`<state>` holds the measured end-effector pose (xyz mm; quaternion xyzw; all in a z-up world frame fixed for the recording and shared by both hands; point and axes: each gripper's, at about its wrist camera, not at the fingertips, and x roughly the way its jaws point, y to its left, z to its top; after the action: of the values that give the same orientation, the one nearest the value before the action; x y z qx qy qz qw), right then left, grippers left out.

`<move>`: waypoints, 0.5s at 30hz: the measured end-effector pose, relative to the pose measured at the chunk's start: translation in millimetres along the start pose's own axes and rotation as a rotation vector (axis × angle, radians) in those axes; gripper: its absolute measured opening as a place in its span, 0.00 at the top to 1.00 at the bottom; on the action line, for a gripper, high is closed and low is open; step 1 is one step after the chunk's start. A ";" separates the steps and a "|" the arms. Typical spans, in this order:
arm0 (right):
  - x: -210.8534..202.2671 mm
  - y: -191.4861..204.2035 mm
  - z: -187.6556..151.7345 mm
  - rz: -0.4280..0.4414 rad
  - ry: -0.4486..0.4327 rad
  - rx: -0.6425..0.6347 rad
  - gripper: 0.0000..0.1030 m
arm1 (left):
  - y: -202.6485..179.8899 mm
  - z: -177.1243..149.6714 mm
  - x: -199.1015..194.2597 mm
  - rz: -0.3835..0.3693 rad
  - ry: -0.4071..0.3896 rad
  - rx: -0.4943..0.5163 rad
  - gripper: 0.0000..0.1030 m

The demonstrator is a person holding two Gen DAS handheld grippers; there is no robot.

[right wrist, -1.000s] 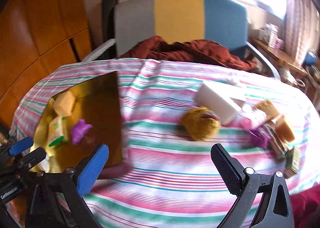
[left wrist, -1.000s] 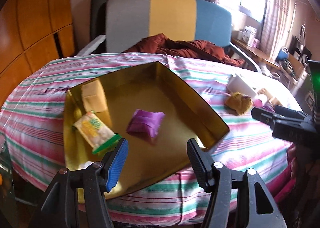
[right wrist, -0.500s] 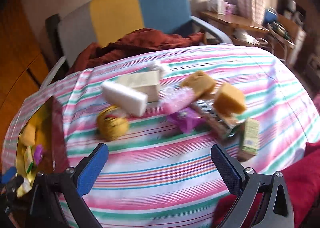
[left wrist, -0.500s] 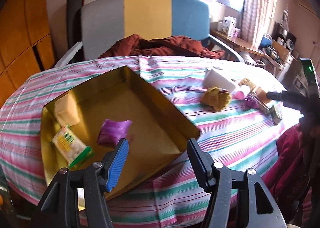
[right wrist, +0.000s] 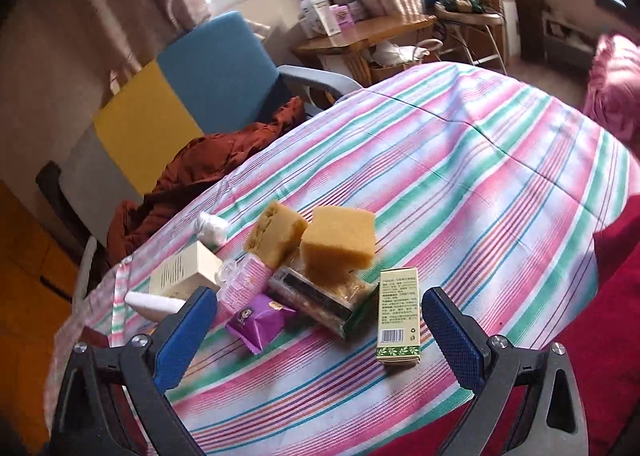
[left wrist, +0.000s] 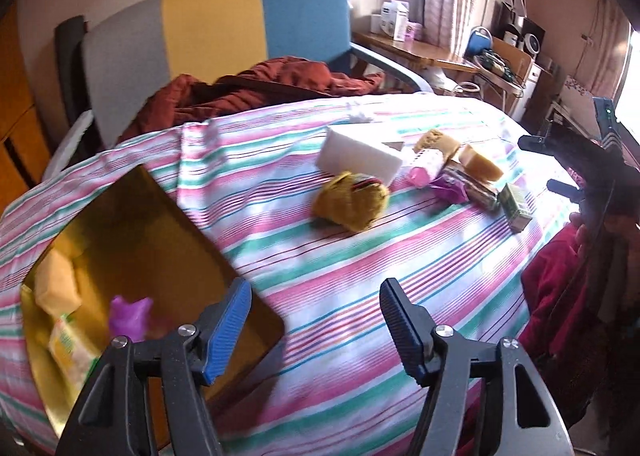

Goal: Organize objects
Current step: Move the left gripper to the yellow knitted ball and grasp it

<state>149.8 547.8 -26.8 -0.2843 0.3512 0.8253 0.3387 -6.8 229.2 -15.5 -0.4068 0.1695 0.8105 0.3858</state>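
A gold tray (left wrist: pixel 132 240) lies at the left of the striped table and holds a purple packet (left wrist: pixel 130 314), a yellow-green packet (left wrist: pixel 70 348) and a tan block (left wrist: pixel 56 284). My left gripper (left wrist: pixel 314 320) is open and empty over the table's near edge, right of the tray. A pile lies on the cloth: a mustard plush (left wrist: pixel 352 202), a white block (left wrist: pixel 358 156), two sponges (right wrist: pixel 338 242), a purple packet (right wrist: pixel 260 320), a pink bottle (right wrist: pixel 244 282), a dark wrapped bar (right wrist: pixel 316 298) and a green box (right wrist: pixel 398 318). My right gripper (right wrist: pixel 320 320) is open and empty just before the pile.
A grey, yellow and blue chair (left wrist: pixel 216 36) with a rust-red cloth (left wrist: pixel 256 90) stands behind the table. A wooden desk (right wrist: pixel 360 36) with boxes is at the back right. Red fabric (right wrist: pixel 616 276) lies off the table's right edge.
Both views have swung right. The tray has slid to the left edge of the left view and out of the right view. The right gripper has come close to the pile. Both stay open.
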 end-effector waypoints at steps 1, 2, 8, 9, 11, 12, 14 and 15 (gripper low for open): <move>-0.3 -3.2 0.8 0.014 -0.001 0.021 0.00 | -4.4 4.2 5.4 -0.007 0.004 0.007 0.32; -0.7 -4.3 0.8 0.020 -0.002 0.032 0.00 | -8.5 8.8 10.9 -0.010 0.008 0.014 0.32; 3.1 -5.5 0.5 0.045 0.014 0.049 0.00 | -26.0 35.5 51.2 -0.051 0.054 0.036 0.20; 3.7 -5.6 -0.2 0.050 0.017 0.047 0.00 | -26.7 39.2 59.0 -0.055 0.067 0.031 0.20; 3.9 -5.9 -0.3 0.061 0.020 0.046 0.00 | -28.0 46.2 73.8 -0.074 0.091 0.018 0.20; 3.9 -6.3 -0.6 0.065 0.020 0.049 0.00 | -28.9 50.2 81.7 -0.074 0.104 0.012 0.19; 3.9 -8.7 -0.1 0.076 0.021 0.062 0.00 | -31.3 56.5 93.4 -0.073 0.110 0.012 0.18; 4.1 -9.9 0.1 0.081 0.022 0.070 0.00 | -32.5 59.6 99.2 -0.074 0.112 0.014 0.18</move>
<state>154.8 554.6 -33.5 -0.2667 0.3949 0.8224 0.3108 -50.3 333.6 -56.1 -0.4549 0.1813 0.7706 0.4080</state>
